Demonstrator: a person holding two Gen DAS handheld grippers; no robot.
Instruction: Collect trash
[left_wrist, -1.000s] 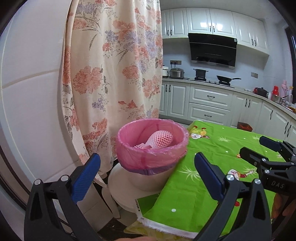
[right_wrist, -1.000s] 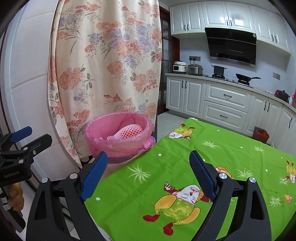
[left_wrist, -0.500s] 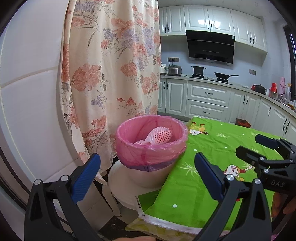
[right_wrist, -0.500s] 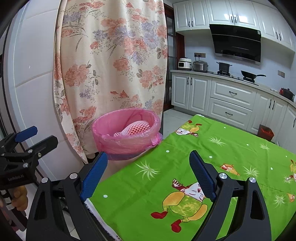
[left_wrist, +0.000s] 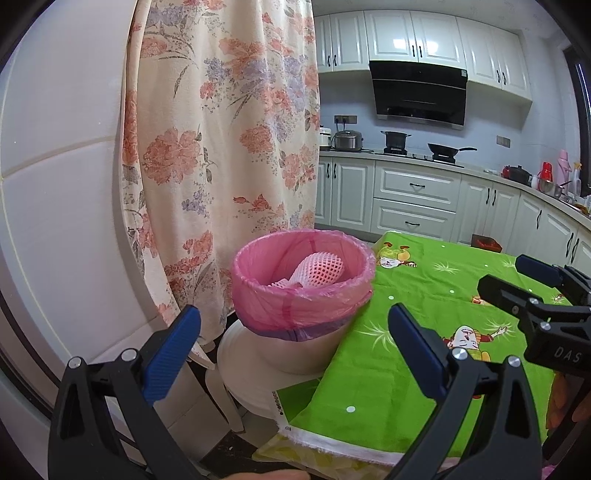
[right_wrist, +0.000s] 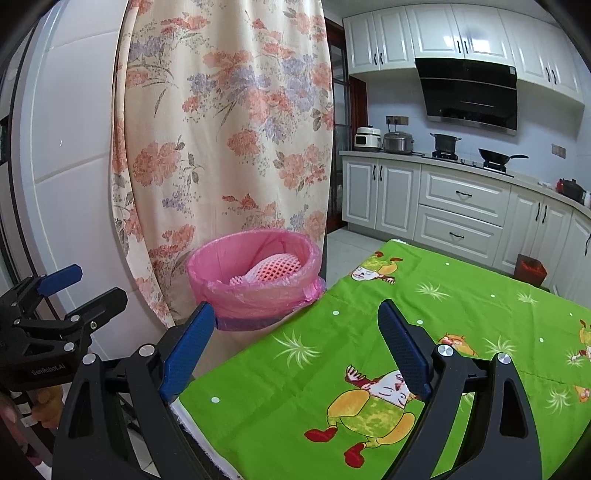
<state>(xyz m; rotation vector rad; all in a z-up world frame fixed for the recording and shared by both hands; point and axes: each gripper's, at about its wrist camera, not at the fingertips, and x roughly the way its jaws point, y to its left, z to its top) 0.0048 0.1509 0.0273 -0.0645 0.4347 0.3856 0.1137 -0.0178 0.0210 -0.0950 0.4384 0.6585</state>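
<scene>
A bin lined with a pink bag (left_wrist: 295, 299) stands on a white stool beside the table's left edge; it also shows in the right wrist view (right_wrist: 255, 284). A pink foam net sleeve (left_wrist: 319, 267) lies inside it, also seen in the right wrist view (right_wrist: 275, 269). My left gripper (left_wrist: 291, 343) is open and empty, held back from the bin and level with its front. My right gripper (right_wrist: 295, 343) is open and empty above the green tablecloth (right_wrist: 369, 354). Each gripper shows at the edge of the other's view.
A floral curtain (left_wrist: 221, 147) hangs right behind the bin, against a white wall. The white stool (left_wrist: 240, 365) sits under the bin. Kitchen cabinets and a stove (left_wrist: 417, 199) line the far wall. The tablecloth's near corner (left_wrist: 332, 435) hangs over the table edge.
Both grippers have drawn back and risen slightly, so the bin sits a little lower and farther in both views. The jaws stay open.
</scene>
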